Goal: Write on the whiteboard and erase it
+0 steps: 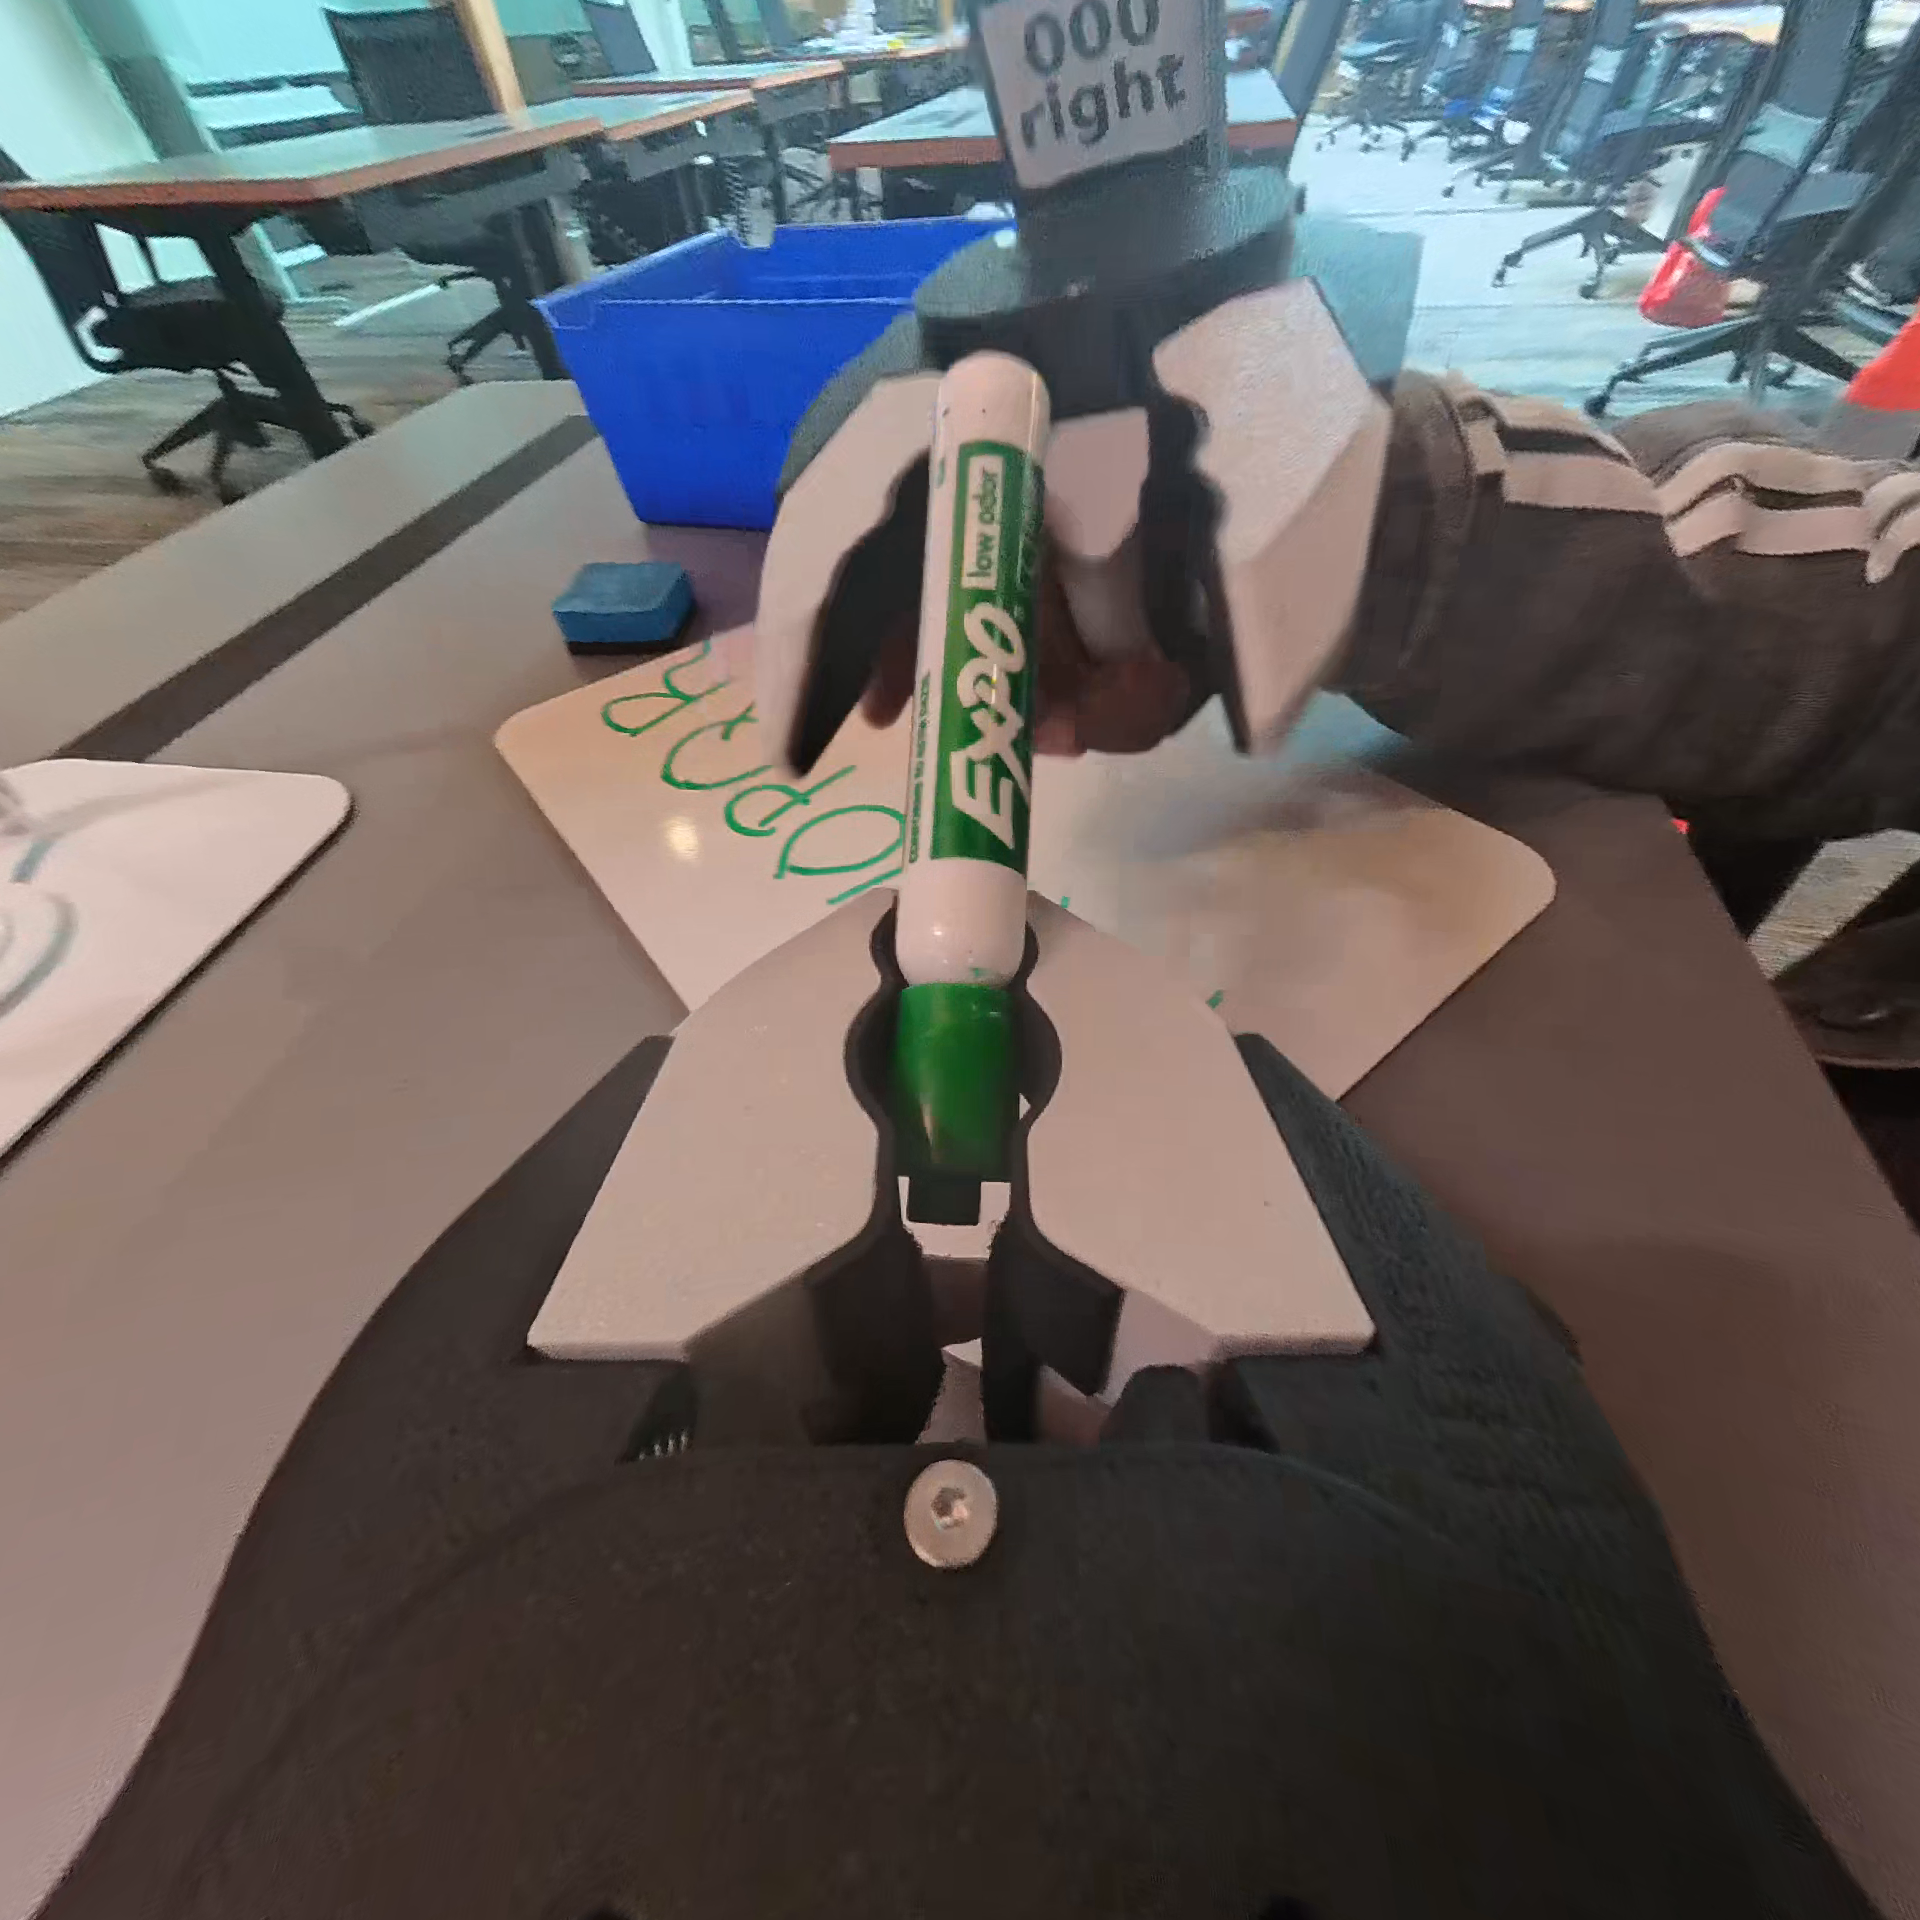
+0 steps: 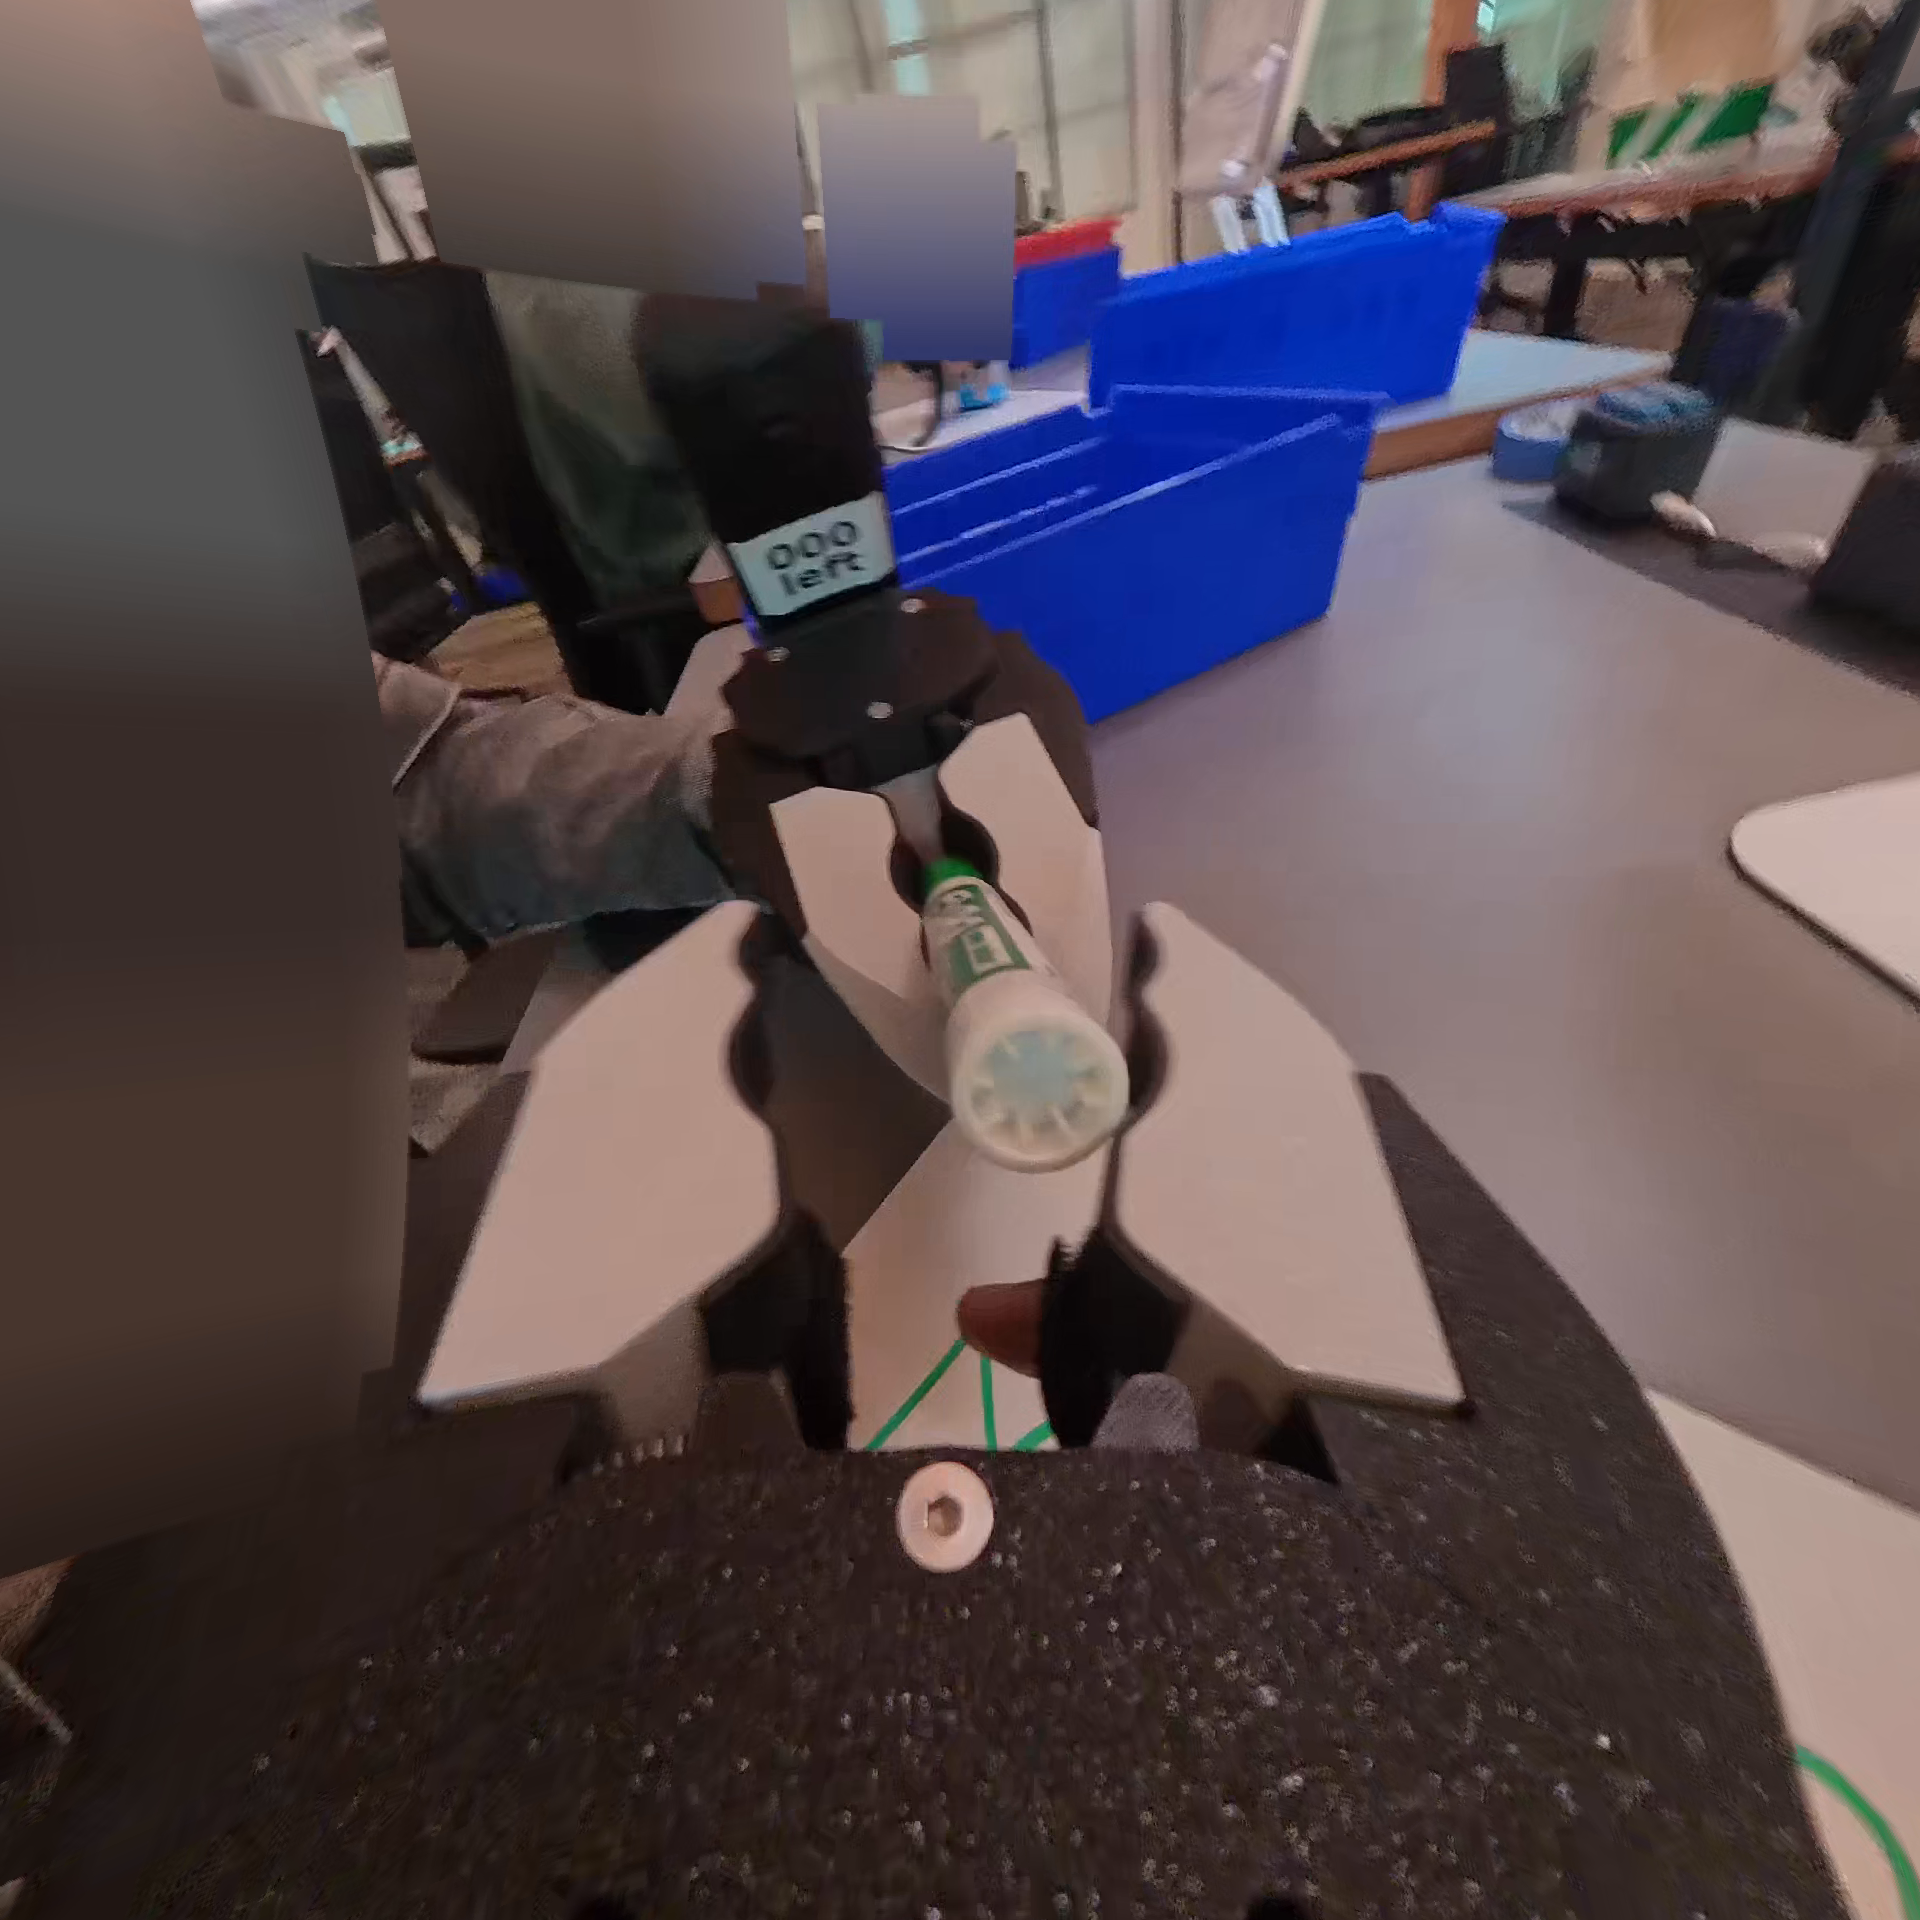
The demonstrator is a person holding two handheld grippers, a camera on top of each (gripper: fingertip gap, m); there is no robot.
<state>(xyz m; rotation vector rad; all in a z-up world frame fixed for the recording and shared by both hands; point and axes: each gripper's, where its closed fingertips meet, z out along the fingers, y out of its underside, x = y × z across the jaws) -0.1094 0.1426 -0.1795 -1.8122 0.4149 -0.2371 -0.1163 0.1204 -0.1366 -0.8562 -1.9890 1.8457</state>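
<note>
Our left gripper (image 1: 951, 1049) clamps the marker (image 1: 977, 665) by its green end above the whiteboard (image 1: 1351, 914). Our right gripper (image 2: 940, 1049) stands open around the marker's rear. We should draw it clear without knocking the marker, then go for the eraser (image 1: 621, 608) beyond the whiteboard.

Two whiteboards (image 1: 1351, 935), one marker (image 1: 977, 665), one eraser (image 1: 621, 608)

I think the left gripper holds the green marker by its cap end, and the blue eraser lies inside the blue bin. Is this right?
Not quite. The left gripper does hold the green marker by its cap end, but the blue eraser lies on the table beside the whiteboard, in front of the blue bin. The left wrist view shows it.
</note>
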